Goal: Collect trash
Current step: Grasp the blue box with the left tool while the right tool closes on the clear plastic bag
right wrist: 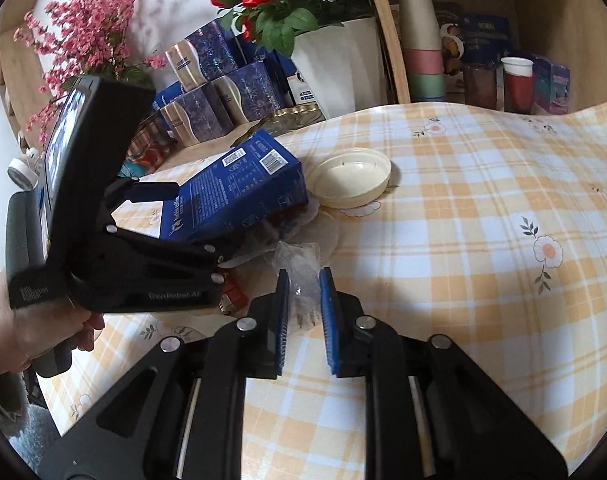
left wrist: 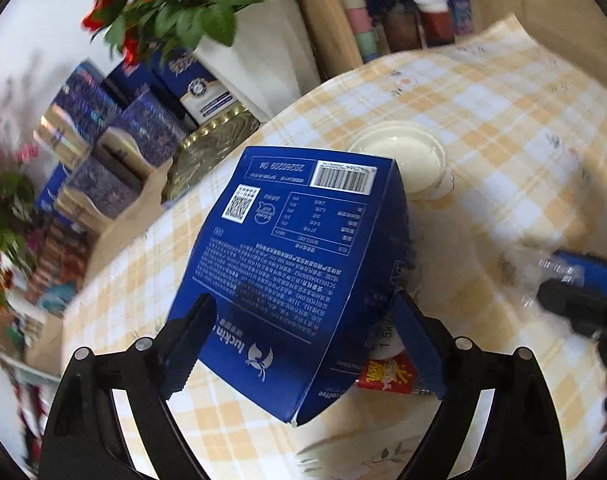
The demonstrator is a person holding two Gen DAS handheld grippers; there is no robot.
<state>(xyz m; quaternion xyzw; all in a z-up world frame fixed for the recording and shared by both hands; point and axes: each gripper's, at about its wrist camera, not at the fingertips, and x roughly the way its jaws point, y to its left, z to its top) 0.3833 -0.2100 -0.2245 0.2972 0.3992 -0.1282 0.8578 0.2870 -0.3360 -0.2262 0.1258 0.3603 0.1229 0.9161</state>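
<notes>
a: left gripper (left wrist: 299, 334) is clamped on the blue coffee box (left wrist: 299, 264), one finger on each side wall, and the box looks tilted up off the checked tablecloth (left wrist: 503, 128), near end raised.

b: and the right gripper (right wrist: 304, 316)?

a: nearly closed, pinching a crumpled clear plastic wrapper (right wrist: 301, 276) between its blue pads (right wrist: 328, 320). the wrapper sits low on the cloth, whether it's lifted i can't tell.

b: so both claws are loaded. which step is this?

a: i'd call it mid-pickup, two pieces of trash secured, neither dropped anywhere. no bin shows in either view.

b: what's left on the table?

a: a red snack packet (left wrist: 385, 374) just under the box's right edge, beside the left gripper's right finger. beyond the box, a cream plastic lid (right wrist: 349, 178) lying upside down, close to the box's far corner. some thin translucent paper under that pile too, hard to name.

b: next move?

a: my guess: carry both loads clear and find the bin. the box is wide and held only near one end, so it could swing or slip; keep the squeeze firm. the wrapper is flimsy and slick, so it may slide out if the pinch eases. mind the flower pot (right wrist: 339, 56) and stacked boxes (right wrist: 207, 96) behind.
</notes>
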